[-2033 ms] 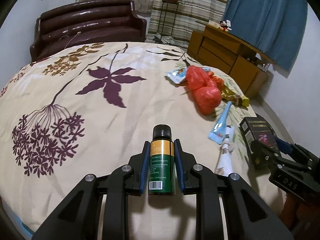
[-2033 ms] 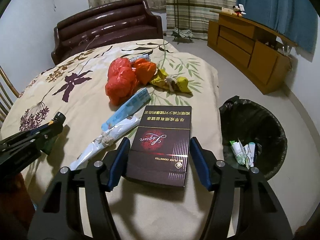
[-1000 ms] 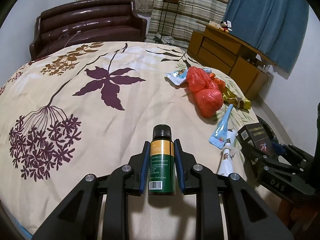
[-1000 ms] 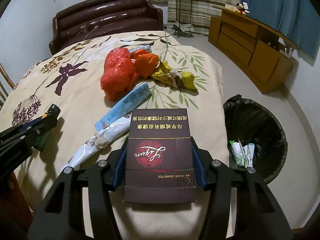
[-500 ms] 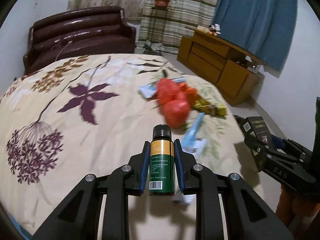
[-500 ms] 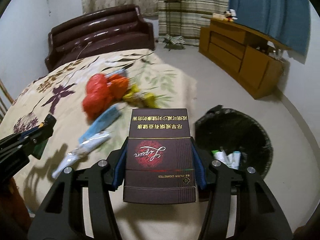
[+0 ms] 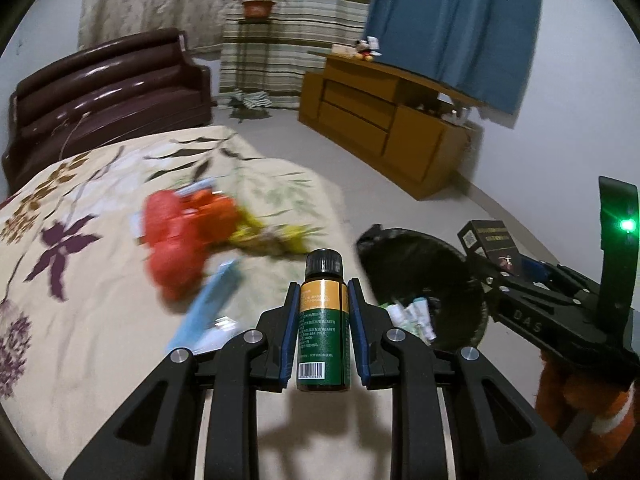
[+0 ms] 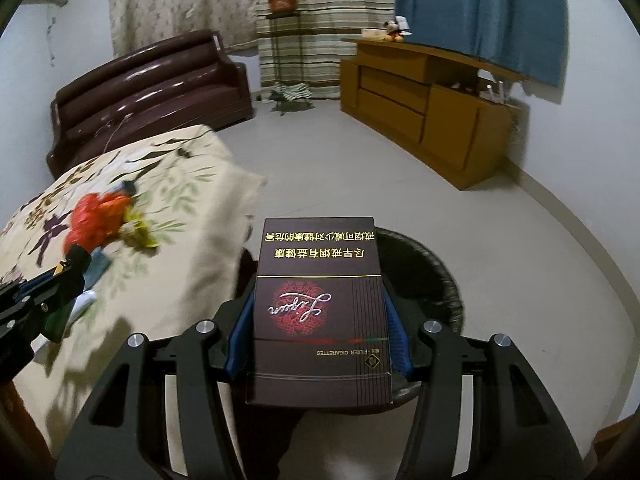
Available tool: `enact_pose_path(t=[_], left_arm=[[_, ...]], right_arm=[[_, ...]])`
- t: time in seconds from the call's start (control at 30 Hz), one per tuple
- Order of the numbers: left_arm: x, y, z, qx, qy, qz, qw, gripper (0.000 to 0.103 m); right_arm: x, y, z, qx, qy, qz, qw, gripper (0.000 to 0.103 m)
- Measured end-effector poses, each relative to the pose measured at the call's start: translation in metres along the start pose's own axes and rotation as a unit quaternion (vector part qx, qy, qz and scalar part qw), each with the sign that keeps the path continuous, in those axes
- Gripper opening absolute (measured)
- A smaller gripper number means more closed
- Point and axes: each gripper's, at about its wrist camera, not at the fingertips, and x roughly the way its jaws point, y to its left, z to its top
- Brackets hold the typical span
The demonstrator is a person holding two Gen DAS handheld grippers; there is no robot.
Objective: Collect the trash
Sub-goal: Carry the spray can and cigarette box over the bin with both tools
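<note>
My left gripper (image 7: 323, 296) is shut on a small green and orange bottle (image 7: 323, 320) with a black cap, held above the bed's edge. My right gripper (image 8: 320, 312) is shut on a dark cigarette carton (image 8: 320, 312), held right over the black-lined trash bin (image 8: 432, 276). The bin (image 7: 404, 256) also shows in the left wrist view with some trash inside, just right of the bottle. The right gripper with the carton (image 7: 490, 240) shows there at the bin's right side. Red plastic bags (image 7: 176, 236), a yellow wrapper (image 7: 280, 236) and a blue packet (image 7: 208, 304) lie blurred on the bed.
The floral bed cover (image 8: 168, 248) fills the left. A wooden cabinet (image 8: 424, 112) stands along the right wall, a brown sofa (image 8: 152, 88) at the back, a plant stand (image 8: 280, 8) by the curtains. Grey floor (image 8: 360, 176) lies between the bed and the cabinet.
Both grippers swung right from over the bed toward the bin. The carton now hangs over the bin's opening and the bottle is near the bed's right edge. Both grips are unchanged.
</note>
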Motion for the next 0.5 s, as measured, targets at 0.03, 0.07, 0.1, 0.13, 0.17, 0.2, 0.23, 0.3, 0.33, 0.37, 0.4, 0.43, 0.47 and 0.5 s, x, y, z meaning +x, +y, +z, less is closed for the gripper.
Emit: enact_pose_path(t=[0.03,0.07,0.1,0.13,0.17,0.2,0.23,0.3,0.33,0.37,0.4,0.43,0.47,0.5], left_arm=[[0.004,-0.005,0.002,0.005,0.0,-0.002,1.0,0.025],[0.009,-0.013,0.004,0.011,0.0,-0.004,0.9999,0.025],[0.013,-0.018,0.005,0.015,0.001,-0.005,0.9999,0.025],[0.02,-0.026,0.007,0.02,0.004,-0.008,0.9998,0.025],[0.025,-0.031,0.008,0.024,0.006,-0.01,0.9996,0.025],[0.029,-0.036,0.01,0.028,0.007,-0.01,0.9995,0.025],[0.034,-0.04,0.011,0.031,0.009,-0.01,0.9994,0.025],[0.044,-0.047,0.013,0.036,0.012,-0.008,0.9993,0.025],[0.05,-0.051,0.015,0.037,0.015,-0.007,0.9992,0.025],[0.054,-0.053,0.017,0.038,0.016,-0.005,0.9991,0.025],[0.058,-0.057,0.018,0.04,0.018,-0.004,0.999,0.025],[0.063,-0.061,0.02,0.043,0.019,-0.002,0.9989,0.025],[0.067,-0.064,0.021,0.046,0.021,-0.001,0.9987,0.025],[0.071,-0.066,0.022,0.048,0.022,0.001,0.9986,0.025]], right_arm=[[0.002,-0.005,0.001,0.003,0.0,-0.001,1.0,0.053],[0.004,-0.011,0.001,0.006,0.0,-0.003,1.0,0.053],[0.007,-0.018,0.002,0.008,0.0,-0.006,1.0,0.053],[0.009,-0.023,0.002,0.01,0.0,-0.008,1.0,0.053],[0.013,-0.029,0.003,0.013,0.0,-0.011,1.0,0.053],[0.014,-0.034,0.003,0.015,0.0,-0.012,1.0,0.053],[0.017,-0.04,0.003,0.018,0.001,-0.013,1.0,0.053],[0.022,-0.048,0.003,0.024,0.003,-0.015,1.0,0.053],[0.025,-0.052,0.003,0.026,0.004,-0.016,1.0,0.053],[0.028,-0.057,0.003,0.03,0.006,-0.016,0.999,0.053],[0.03,-0.059,0.002,0.031,0.006,-0.017,0.999,0.053],[0.032,-0.063,0.002,0.034,0.007,-0.018,0.999,0.053],[0.034,-0.065,0.002,0.036,0.007,-0.018,0.999,0.053],[0.036,-0.067,0.002,0.038,0.008,-0.018,0.999,0.053]])
